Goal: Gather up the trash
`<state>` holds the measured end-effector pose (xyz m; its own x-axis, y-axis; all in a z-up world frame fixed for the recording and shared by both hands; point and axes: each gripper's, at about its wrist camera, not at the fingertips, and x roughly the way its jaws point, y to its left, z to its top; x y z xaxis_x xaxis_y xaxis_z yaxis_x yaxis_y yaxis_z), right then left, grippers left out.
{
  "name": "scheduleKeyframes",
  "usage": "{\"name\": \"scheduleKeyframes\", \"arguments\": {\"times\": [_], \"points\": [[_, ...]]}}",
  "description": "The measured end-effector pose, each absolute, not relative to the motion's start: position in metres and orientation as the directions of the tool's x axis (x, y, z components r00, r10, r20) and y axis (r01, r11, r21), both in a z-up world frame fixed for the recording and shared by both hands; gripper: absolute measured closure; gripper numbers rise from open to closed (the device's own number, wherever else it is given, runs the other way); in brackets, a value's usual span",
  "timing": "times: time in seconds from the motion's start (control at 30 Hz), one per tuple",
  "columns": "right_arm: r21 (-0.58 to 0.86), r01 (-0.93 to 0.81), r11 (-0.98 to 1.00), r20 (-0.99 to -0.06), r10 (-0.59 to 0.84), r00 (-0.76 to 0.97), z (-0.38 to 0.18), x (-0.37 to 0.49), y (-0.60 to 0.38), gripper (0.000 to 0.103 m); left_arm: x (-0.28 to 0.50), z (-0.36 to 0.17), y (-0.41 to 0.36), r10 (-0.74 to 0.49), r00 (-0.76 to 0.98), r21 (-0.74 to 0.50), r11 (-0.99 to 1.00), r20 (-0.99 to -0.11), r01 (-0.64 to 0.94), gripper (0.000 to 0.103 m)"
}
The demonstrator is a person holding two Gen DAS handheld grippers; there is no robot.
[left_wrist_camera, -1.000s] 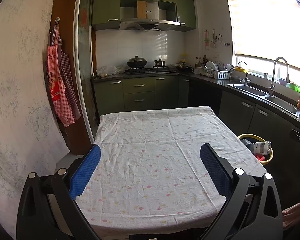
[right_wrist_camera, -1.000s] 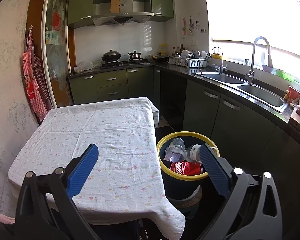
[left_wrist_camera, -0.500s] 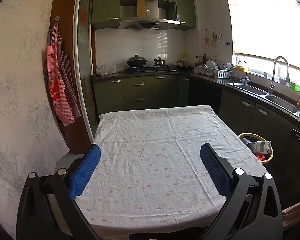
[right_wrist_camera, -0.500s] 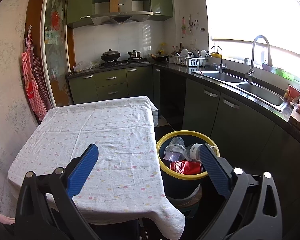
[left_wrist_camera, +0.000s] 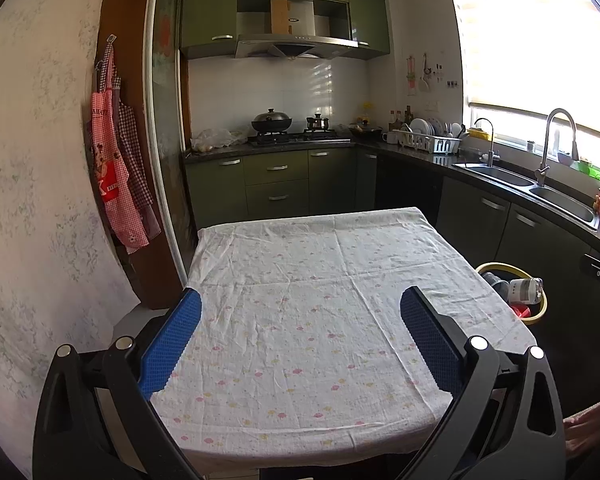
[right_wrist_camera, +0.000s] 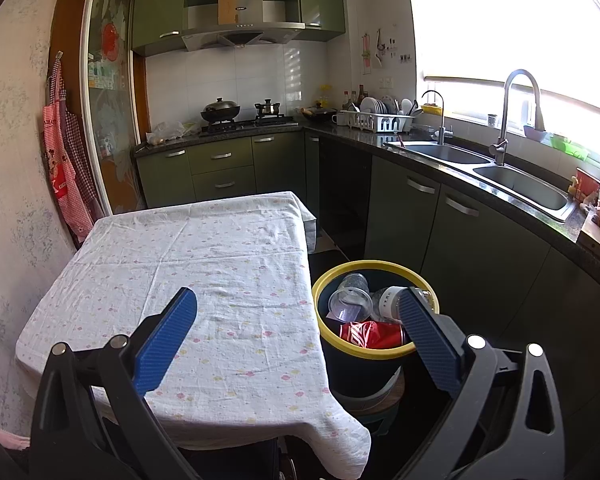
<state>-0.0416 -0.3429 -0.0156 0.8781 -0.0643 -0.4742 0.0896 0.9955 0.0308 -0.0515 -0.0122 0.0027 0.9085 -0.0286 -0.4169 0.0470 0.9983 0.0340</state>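
1. The left gripper (left_wrist_camera: 300,310) is hovering over the near end of the table (left_wrist_camera: 308,320), its blue-padded fingers (left_wrist_camera: 172,342) spread wide apart and gripping nothing.
2. The right gripper (right_wrist_camera: 296,312) is hanging over the table's right corner and the bin beside it, jaws likewise released and empty.
3. A white cloth with small pink and yellow prints is covering the table (right_wrist_camera: 204,264), draping over its near corner in the right wrist view.
4. Part of a hand (left_wrist_camera: 592,424) is showing at the lower right edge of the left wrist view.
5. The yellow-rimmed trash bin (right_wrist_camera: 360,266) is standing on the floor just beside the table's right side, between it and the dark cabinets.
6. The trash is lying inside the bin: a clear plastic cup (right_wrist_camera: 350,300) on its side, a white labelled bottle (right_wrist_camera: 386,300) next to it, and a crushed red can (right_wrist_camera: 370,334) in front of both.
7. From the left wrist view, the same bin (left_wrist_camera: 540,312) is peeking past the table edge, with the bottle (left_wrist_camera: 526,290) resting across the rim.
8. Farther off, a double sink (right_wrist_camera: 512,180) with a tall tap is sitting under the bright window.
9. At the far wall, a wok (left_wrist_camera: 271,122) is sitting on the stove under the hood, and red checked aprons (left_wrist_camera: 114,176) are hanging on the left wall.
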Motion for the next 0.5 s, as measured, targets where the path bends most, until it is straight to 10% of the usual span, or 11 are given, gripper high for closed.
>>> {"name": "scheduleKeyframes", "arguments": {"times": [0.5], "points": [[0.033, 0.098, 0.995, -0.477, -0.070, 0.876, -0.0214, -0.0413, -0.3428, 0.007, -0.0513, 0.0020, -0.0117, -0.027, 0.908, 0.039, 0.998, -0.418, 0.048, 0.005]]}}
